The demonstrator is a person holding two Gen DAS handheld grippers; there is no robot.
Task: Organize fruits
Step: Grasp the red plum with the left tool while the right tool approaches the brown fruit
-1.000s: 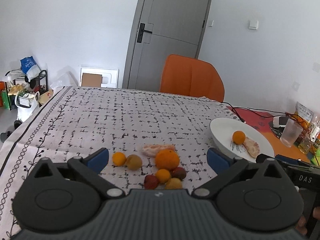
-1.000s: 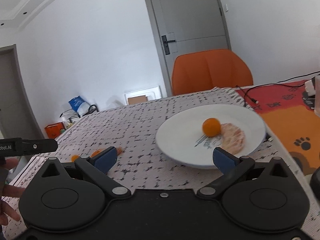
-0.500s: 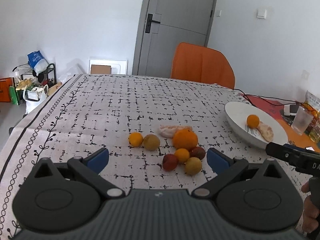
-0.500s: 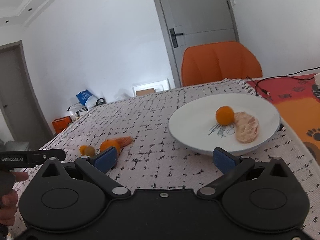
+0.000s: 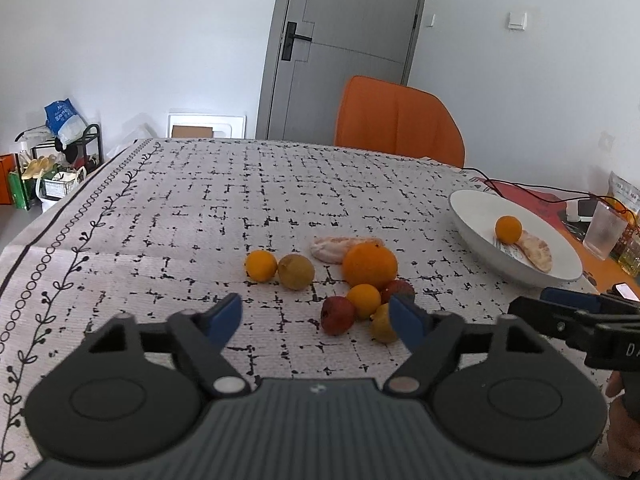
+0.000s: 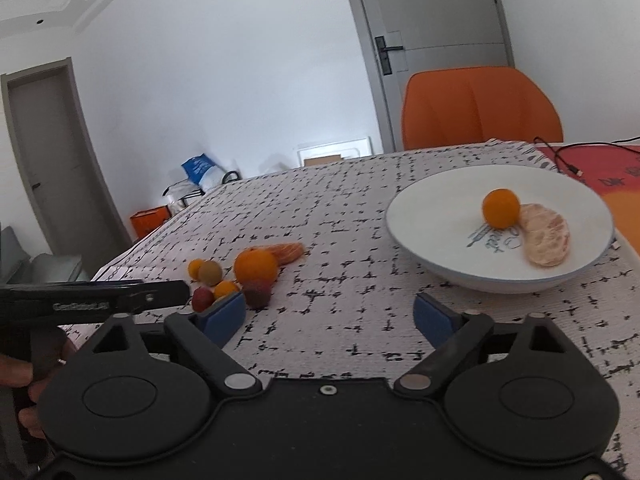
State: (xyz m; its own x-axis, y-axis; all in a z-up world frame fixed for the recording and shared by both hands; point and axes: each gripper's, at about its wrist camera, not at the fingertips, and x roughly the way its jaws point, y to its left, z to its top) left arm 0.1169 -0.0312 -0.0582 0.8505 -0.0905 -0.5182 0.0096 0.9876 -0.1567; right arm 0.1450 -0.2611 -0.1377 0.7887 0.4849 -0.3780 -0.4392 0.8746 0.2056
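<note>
A cluster of fruits lies on the patterned tablecloth: a large orange (image 5: 370, 265), small oranges (image 5: 261, 265) (image 5: 363, 300), a brownish fruit (image 5: 296, 271), dark red fruits (image 5: 337, 315) and a peeled segment (image 5: 336, 249). A white plate (image 5: 472, 216) at right holds a small orange (image 5: 508, 229) and a peeled segment (image 5: 536, 249). My left gripper (image 5: 316, 318) is open and empty, just short of the cluster. My right gripper (image 6: 330, 316) is open and empty, before the plate (image 6: 408, 216), with the cluster (image 6: 255, 266) to its left.
An orange chair (image 5: 398, 122) stands behind the table. A glass (image 5: 604, 236), cables and packets sit on an orange mat at far right. The table's left edge drops to a rack with bags (image 5: 60, 152). A grey door (image 5: 344, 52) is behind.
My left gripper's jaws have narrowed somewhat and it has drawn back from the fruits, which now show fully. My right gripper has swung left, bringing the fruit cluster into view.
</note>
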